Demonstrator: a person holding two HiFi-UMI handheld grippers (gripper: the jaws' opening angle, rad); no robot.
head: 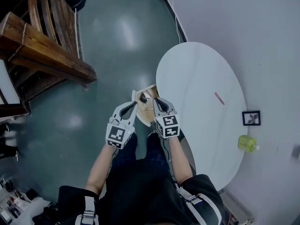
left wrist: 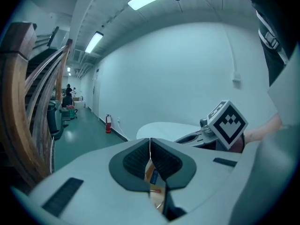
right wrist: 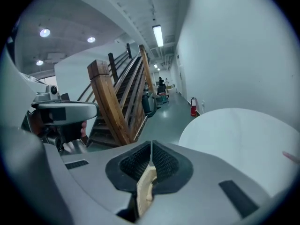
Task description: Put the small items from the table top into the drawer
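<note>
Tabletop (head: pixel 197 78): white, oval, the largest piece present, with three small items lying on it, so the clearing looks no more than partly done. Drawer (head: pixel 144 117): pale wood, pulled open at the table's 9 o'clock edge, directly ahead of the person. It holds one dark glossy object (head: pixel 144 97) near its far end. Scraps of blue and orange show below the left jaws in the left gripper view, too small to name. Left gripper (head: pixel 131 106) and right gripper (head: pixel 158 102): side by side above the drawer, each clenched pad to pad, with nothing pinched in either. Yellow-green block (head: pixel 247 143): at the rim toward 5 o'clock, close to the wall. Picture frame (head: pixel 251 118): at the rim toward 4 o'clock, just beside the block. Pink stick (head: pixel 219 98): alone on bare surface toward 2 o'clock of the table's centre, the nearest item to the right gripper. Handling note, as a judgement: the next reach suits the right gripper. It should spread its jaws before descending, straddle the stick across its width at mid-length, and let go low inside the drawer, clear of the glossy object.
</note>
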